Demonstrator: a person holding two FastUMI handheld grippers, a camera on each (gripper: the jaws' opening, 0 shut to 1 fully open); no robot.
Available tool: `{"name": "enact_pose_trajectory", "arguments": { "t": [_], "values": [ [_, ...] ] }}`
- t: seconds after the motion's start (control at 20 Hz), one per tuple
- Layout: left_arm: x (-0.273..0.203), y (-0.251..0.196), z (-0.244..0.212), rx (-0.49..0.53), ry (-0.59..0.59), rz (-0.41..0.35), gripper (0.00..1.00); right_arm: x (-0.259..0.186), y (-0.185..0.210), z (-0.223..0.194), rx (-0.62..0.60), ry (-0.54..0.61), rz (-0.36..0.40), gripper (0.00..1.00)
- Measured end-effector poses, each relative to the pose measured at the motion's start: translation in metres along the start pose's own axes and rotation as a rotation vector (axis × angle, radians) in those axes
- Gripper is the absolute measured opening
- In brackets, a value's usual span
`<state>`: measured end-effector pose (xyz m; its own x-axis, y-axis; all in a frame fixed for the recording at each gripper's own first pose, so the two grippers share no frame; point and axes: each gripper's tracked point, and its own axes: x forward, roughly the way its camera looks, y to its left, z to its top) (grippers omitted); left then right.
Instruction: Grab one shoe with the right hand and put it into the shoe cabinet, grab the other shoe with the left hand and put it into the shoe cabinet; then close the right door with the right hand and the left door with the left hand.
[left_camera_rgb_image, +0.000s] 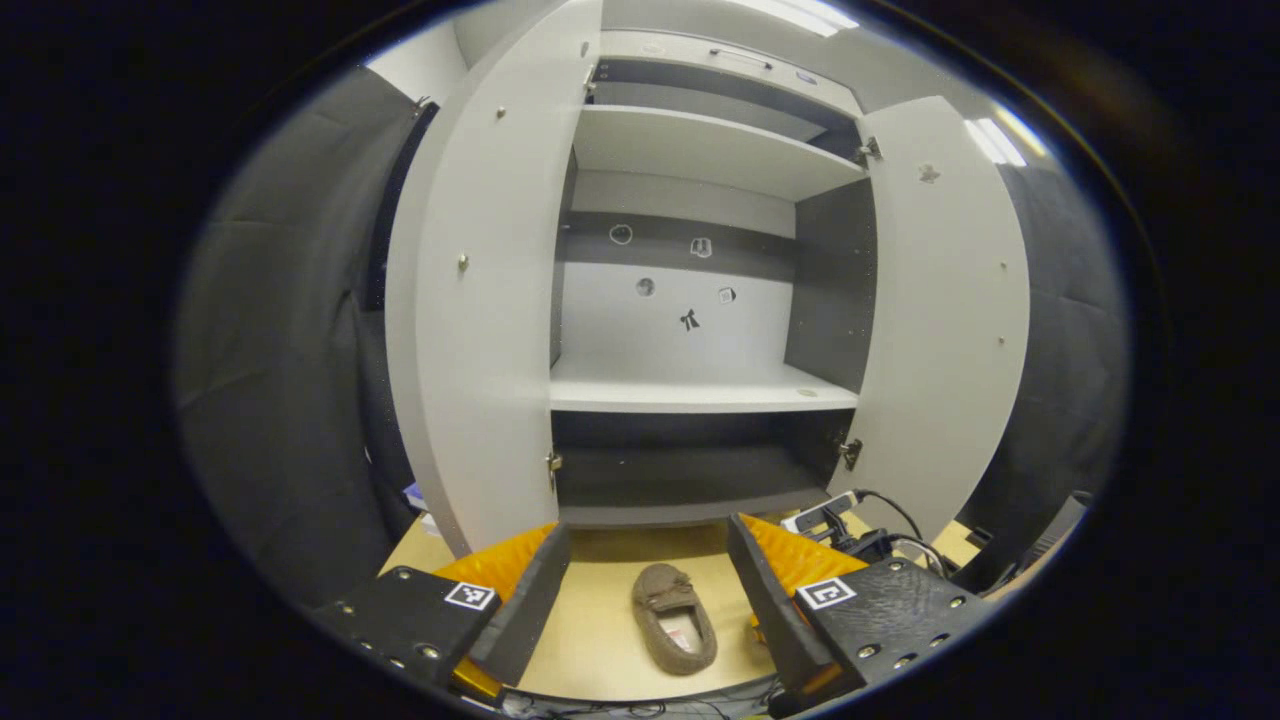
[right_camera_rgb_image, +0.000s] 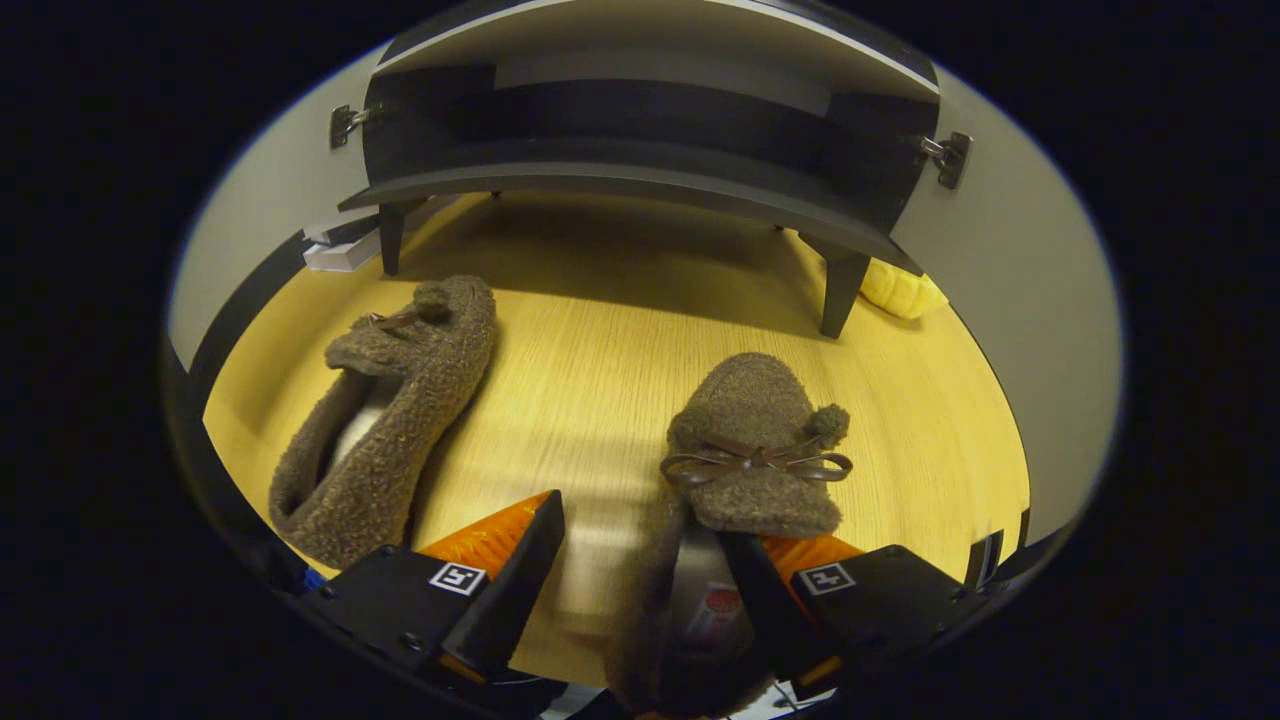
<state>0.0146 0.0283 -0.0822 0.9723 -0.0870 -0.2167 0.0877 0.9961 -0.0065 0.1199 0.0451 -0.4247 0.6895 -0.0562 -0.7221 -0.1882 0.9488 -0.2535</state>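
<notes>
In the left gripper view, the left gripper (left_camera_rgb_image: 648, 580) is held above the wooden tabletop (left_camera_rgb_image: 600, 640) with its jaws spread wide and nothing between them, facing the shoe cabinet (left_camera_rgb_image: 700, 300). Both cabinet doors stand open: the left door (left_camera_rgb_image: 480, 300) and the right door (left_camera_rgb_image: 945, 300) swing outward on either side of bare shelves, with a white middle shelf (left_camera_rgb_image: 700, 385) and a dark bottom compartment below it. One brown fuzzy slipper (left_camera_rgb_image: 673, 617) lies on the table in front of the cabinet, seen between the gripper's fingers but below them and not touched. A tangle of black cables (left_camera_rgb_image: 870, 535) sits near the cabinet's right foot. In the right gripper view, the right gripper (right_camera_rgb_image: 640, 560) is low over the table, jaws wide, straddling the heel end of a brown slipper with a bow (right_camera_rgb_image: 750, 450); its right finger (right_camera_rgb_image: 755, 590) sits inside the slipper's opening, while the left finger (right_camera_rgb_image: 510, 570) stands clear of it. The second slipper (right_camera_rgb_image: 385, 410) lies apart, farther left, toe toward the cabinet's dark base. A yellow object (right_camera_rgb_image: 900, 290) rests beside a cabinet leg.
</notes>
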Motion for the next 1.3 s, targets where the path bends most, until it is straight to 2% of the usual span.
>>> {"name": "enact_pose_trajectory", "arguments": {
  "t": [0.1, 0.2, 0.25, 0.3, 0.35, 0.4, 0.45, 0.55, 0.6, 0.65, 0.75, 0.9, 0.95, 1.2, 1.3],
  "values": [
    [0.000, 0.002, -0.001, 0.017, 0.004, 0.006, 0.93, 0.006, -0.006, 0.006, -0.014, -0.021, -0.034, 0.98],
    [0.000, 0.003, -0.001, 0.038, -0.001, 0.005, 0.93, 0.010, -0.018, 0.007, -0.014, 0.001, -0.093, 0.93],
    [0.000, 0.003, -0.001, 0.045, -0.002, 0.002, 0.93, 0.010, -0.026, 0.007, -0.010, 0.015, -0.126, 0.72],
    [0.000, 0.001, -0.002, 0.047, -0.003, -0.003, 0.98, 0.014, -0.025, 0.009, 0.003, 0.017, -0.120, 0.58],
    [-0.001, 0.000, -0.002, 0.048, -0.002, -0.009, 0.98, 0.012, -0.025, 0.008, 0.006, 0.034, -0.115, 0.44],
    [-0.002, -0.002, -0.003, 0.047, -0.001, -0.013, 0.98, 0.012, -0.025, 0.008, 0.004, 0.043, -0.109, 0.47],
    [-0.003, -0.003, -0.003, 0.045, 0.001, -0.017, 0.98, 0.010, -0.023, 0.010, 0.014, 0.042, -0.094, 0.44],
    [-0.004, -0.005, -0.003, 0.040, 0.002, -0.025, 0.98, 0.007, -0.021, 0.015, 0.055, 0.045, -0.063, 0.31],
    [-0.004, -0.006, -0.003, 0.040, -0.002, -0.028, 0.98, 0.007, -0.018, 0.013, 0.086, 0.053, -0.045, 0.12],
    [-0.004, -0.006, -0.002, 0.043, -0.006, -0.031, 0.98, 0.006, -0.017, 0.014, 0.120, 0.060, -0.024, 0.11],
    [-0.003, -0.005, 0.000, 0.054, -0.012, -0.034, 0.98, -0.001, -0.015, 0.016, 0.162, 0.071, 0.018, 0.02],
    [-0.004, -0.006, -0.002, 0.053, -0.009, -0.042, 0.98, -0.014, -0.012, 0.021, 0.190, 0.037, 0.055, 0.02],
    [-0.006, -0.006, -0.002, 0.062, -0.006, -0.041, 0.93, -0.023, -0.011, 0.023, 0.191, 0.018, 0.057, 0.02],
    [-0.002, -0.003, -0.001, 0.096, -0.019, -0.050, 0.93, -0.069, -0.013, 0.041, 0.195, -0.091, 0.071, 0.02],
    [-0.002, 0.005, 0.002, 0.124, -0.026, -0.029, 0.93, -0.089, -0.014, 0.049, 0.223, -0.105, 0.088, 0.02]
  ]
}}
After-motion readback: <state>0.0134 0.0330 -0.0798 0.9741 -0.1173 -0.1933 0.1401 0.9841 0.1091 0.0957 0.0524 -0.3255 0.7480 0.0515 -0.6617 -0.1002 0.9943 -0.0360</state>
